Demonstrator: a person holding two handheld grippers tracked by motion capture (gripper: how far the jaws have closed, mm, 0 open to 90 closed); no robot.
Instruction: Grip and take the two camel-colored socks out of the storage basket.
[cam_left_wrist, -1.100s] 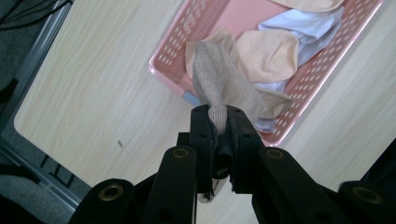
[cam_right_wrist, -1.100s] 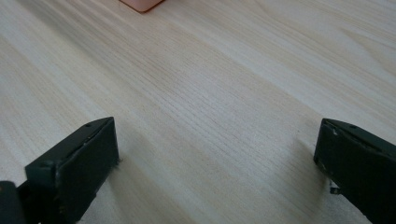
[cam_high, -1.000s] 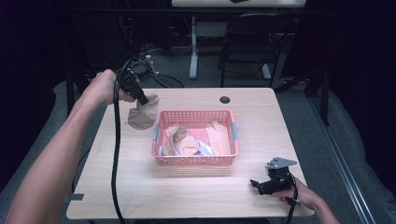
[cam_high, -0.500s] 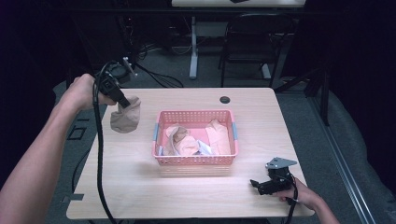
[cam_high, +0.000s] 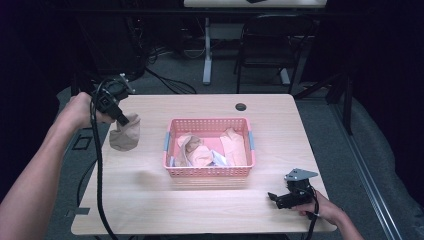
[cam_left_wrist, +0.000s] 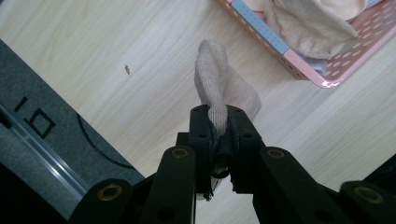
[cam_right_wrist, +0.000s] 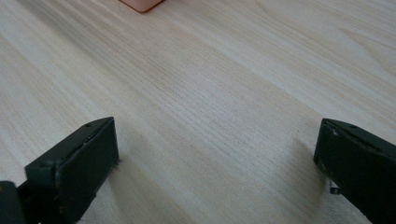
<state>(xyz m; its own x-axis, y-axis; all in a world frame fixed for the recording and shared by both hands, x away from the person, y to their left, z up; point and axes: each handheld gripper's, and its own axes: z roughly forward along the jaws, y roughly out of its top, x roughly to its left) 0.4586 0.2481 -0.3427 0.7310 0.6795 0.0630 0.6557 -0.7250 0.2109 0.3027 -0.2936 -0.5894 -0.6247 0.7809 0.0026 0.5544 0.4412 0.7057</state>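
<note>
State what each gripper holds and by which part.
The left gripper is shut on a beige sock, pinching a fold at its top so it hangs above the table. The right gripper is open and holds nothing.

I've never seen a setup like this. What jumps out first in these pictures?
A pink basket heaped with beige cloths sits mid-table. At the table's left edge, the left gripper dangles a beige sock pinched in its jaws, in the air. The right gripper rests wide open on the wood near the front right corner.
</note>
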